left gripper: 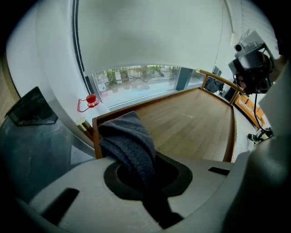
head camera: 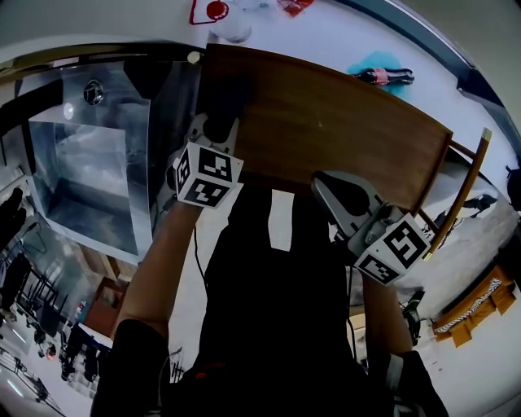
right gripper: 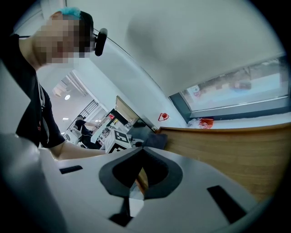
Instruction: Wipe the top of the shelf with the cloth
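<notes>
The brown wooden shelf top (head camera: pixel 326 106) lies in front of me. A dark grey cloth (head camera: pixel 224 94) rests on its near left corner, with my left gripper (head camera: pixel 218 126) shut on it. In the left gripper view the cloth (left gripper: pixel 129 141) bunches up between the jaws, and the bare shelf top (left gripper: pixel 191 123) stretches beyond. My right gripper (head camera: pixel 330 187) hovers at the shelf's front edge, right of centre, jaws together and holding nothing. The right gripper view looks along the shelf (right gripper: pixel 236 150) to the cloth (right gripper: pixel 154 140) and the left gripper's marker cube (right gripper: pixel 119 139).
A steel sink unit (head camera: pixel 89 163) adjoins the shelf's left side. A cola bottle (head camera: pixel 383 76) lies on the white sill behind the shelf. A red object (head camera: pixel 216 10) sits at the back left. A wooden rail (head camera: pixel 464 187) runs along the right.
</notes>
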